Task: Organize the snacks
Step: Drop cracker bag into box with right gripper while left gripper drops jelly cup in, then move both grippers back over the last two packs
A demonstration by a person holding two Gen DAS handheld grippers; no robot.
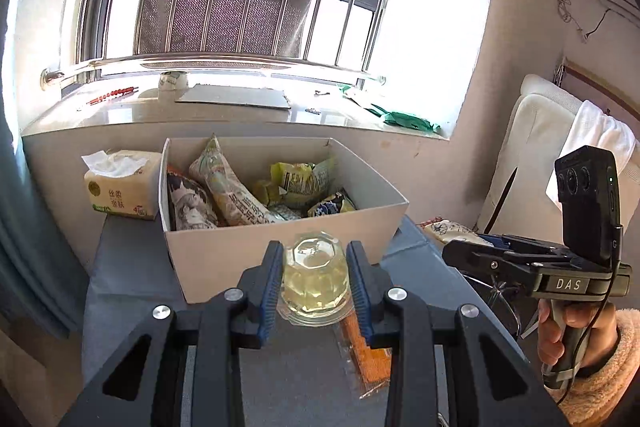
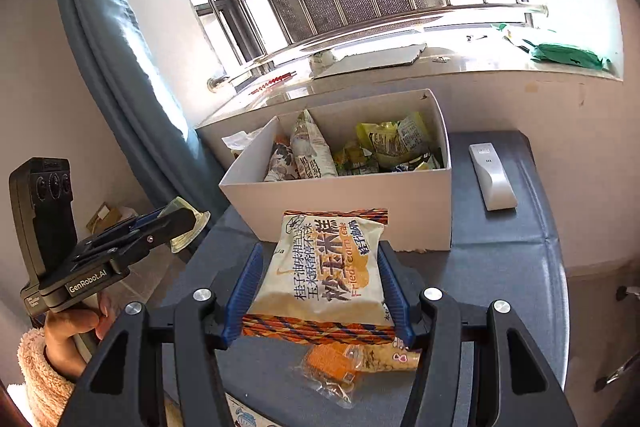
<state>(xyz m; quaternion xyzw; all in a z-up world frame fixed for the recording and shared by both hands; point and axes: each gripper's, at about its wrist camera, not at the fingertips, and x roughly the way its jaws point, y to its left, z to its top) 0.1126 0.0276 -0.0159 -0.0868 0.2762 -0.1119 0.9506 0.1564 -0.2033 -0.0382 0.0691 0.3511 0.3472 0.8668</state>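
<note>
Left gripper [image 1: 316, 287] clamps jelly cup [image 1: 315, 279]; right gripper [image 2: 320, 291] – rice-cake bag [image 2: 324, 263].

Your left gripper [image 1: 316, 277]: jaws clamped on a clear jelly cup [image 1: 315, 279], tilted downward. Your right gripper [image 2: 320, 287]: jaws pressed against a snack packet [image 2: 320, 267], also tilted downward. Bare hands [image 1: 560, 331] grip both handles.
</note>
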